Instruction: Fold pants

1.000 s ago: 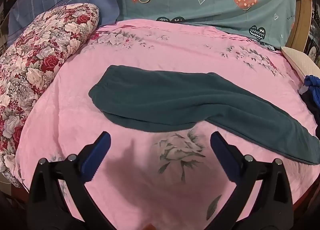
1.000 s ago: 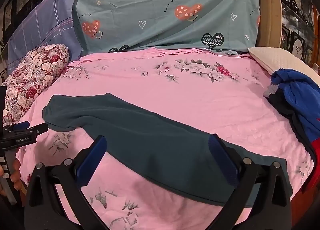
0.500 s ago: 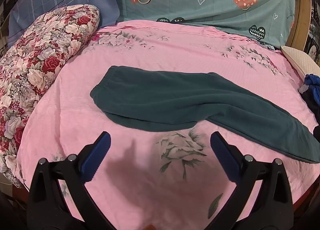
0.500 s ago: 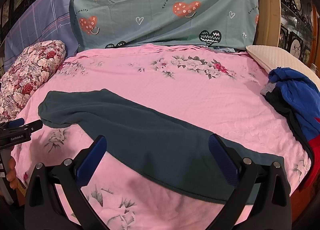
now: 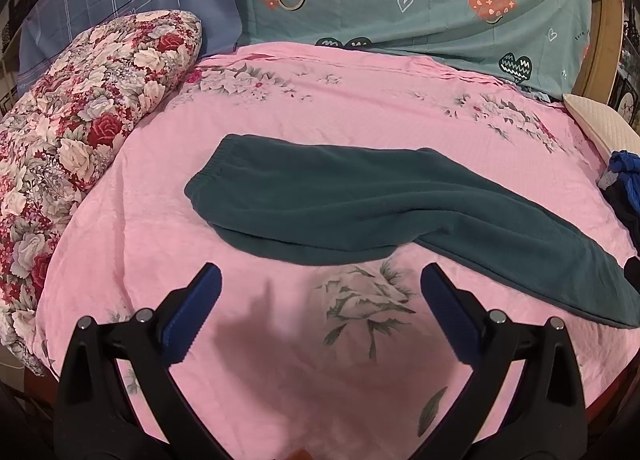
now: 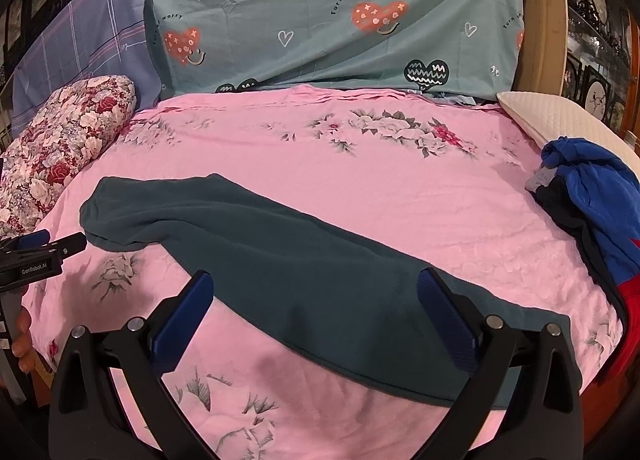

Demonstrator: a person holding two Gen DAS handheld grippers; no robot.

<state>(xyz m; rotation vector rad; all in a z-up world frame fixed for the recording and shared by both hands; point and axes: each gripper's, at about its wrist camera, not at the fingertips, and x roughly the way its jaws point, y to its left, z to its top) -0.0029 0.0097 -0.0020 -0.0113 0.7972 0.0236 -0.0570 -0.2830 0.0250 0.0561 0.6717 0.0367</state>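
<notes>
Lying flat across a pink floral bedspread, a pair of dark teal pants stretches from its elastic waistband at the left to the leg ends at the right, already doubled leg over leg. We hold the left gripper above the bare bedspread just in front of the pants, its blue-padded fingers spread wide apart and empty. We hold the right gripper over the leg end of the pants, its fingers also spread wide, with nothing between them. A red floral pillow lies at the left edge of the bed. A crumpled blue garment sits at the right edge, well apart from the pants. Teal heart-print bedding stands behind.
</notes>
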